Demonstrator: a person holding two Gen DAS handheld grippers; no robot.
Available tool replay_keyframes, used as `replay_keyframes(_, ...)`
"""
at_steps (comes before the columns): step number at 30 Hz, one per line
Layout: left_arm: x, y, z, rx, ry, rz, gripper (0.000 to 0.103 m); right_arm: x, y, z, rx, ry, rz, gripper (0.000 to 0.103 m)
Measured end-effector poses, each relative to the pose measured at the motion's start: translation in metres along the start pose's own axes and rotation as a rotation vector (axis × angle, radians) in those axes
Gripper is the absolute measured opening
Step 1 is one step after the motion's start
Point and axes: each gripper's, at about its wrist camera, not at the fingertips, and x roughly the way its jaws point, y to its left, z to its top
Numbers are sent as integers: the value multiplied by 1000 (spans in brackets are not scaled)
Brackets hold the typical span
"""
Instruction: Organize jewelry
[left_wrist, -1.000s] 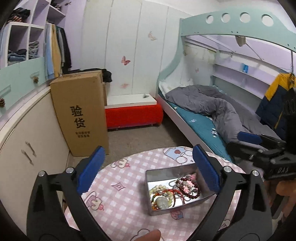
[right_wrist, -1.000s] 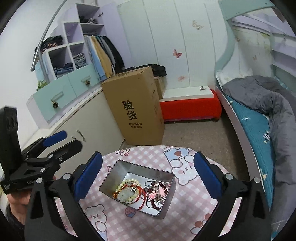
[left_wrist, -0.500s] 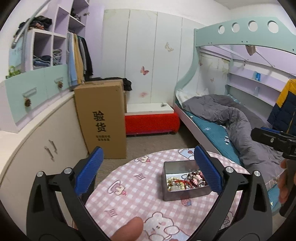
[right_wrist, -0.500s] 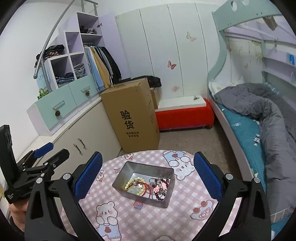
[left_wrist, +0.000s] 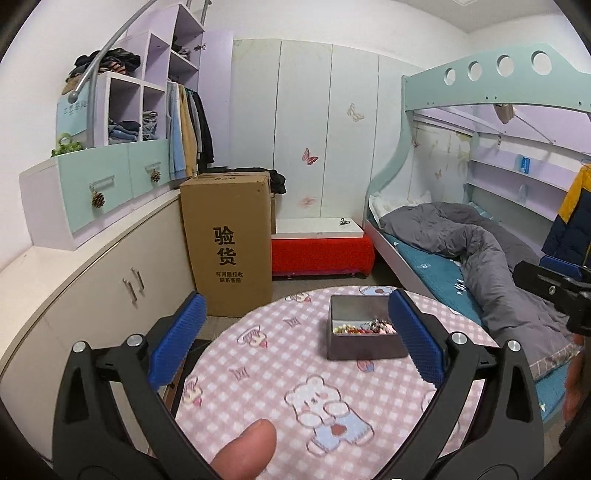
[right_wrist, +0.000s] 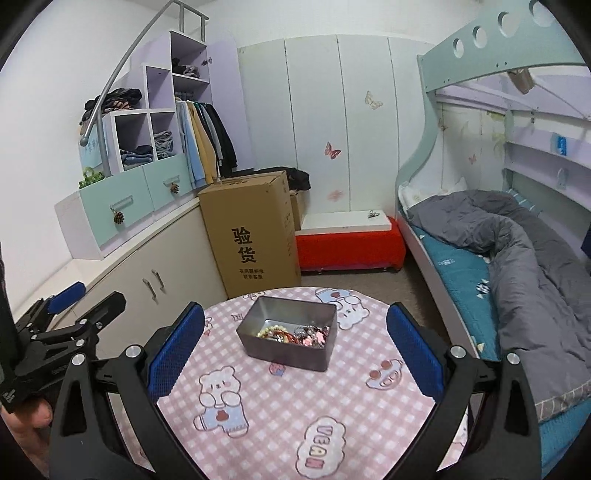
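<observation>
The left tongs (left_wrist: 295, 341) stand wide apart and hold nothing; each of the two black plastic arms ends in a blue pad (left_wrist: 176, 343) with a fine ribbed grain. A thumb tip (left_wrist: 245, 448) shows at the bottom edge between the arms. The right tongs (right_wrist: 295, 347) are equally wide and empty, built the same way: two black arms, two blue ribbed pads (right_wrist: 413, 352).

Both hover above a round table (right_wrist: 295, 417) covered in a soft pink-and-white checked cloth printed with cartoon bears. On it sits one rectangular grey metal tin (right_wrist: 290, 338), open-topped with rounded corners and a shiny inside. The jewelry (right_wrist: 293, 332) lies in a tangled heap in the tin: cream beads, red beads, dark beads and pink pieces, too mixed to count. In the left view the tin (left_wrist: 364, 334) sits just beside the right-hand pad.

Beyond the table stand one tall cardboard box (right_wrist: 255, 232) with black printed characters, one red bench (right_wrist: 349, 245) with a white top, and a bed (right_wrist: 498, 251) with a rumpled grey quilt.

Compared with a second ago, both tongs have pulled back and risen: the tin now looks smaller and farther off, and more of the tablecloth shows.
</observation>
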Motion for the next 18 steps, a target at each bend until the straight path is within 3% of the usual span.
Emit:
replay_keyframes(10,-63,-16,-6,1,-93,51,97,-61,7,-15,-30,-90,-87,95)
replay_keyframes(18,-88,-27,-6,10,-123,79,97,-93,6,-15,-30,-151,-116,95)
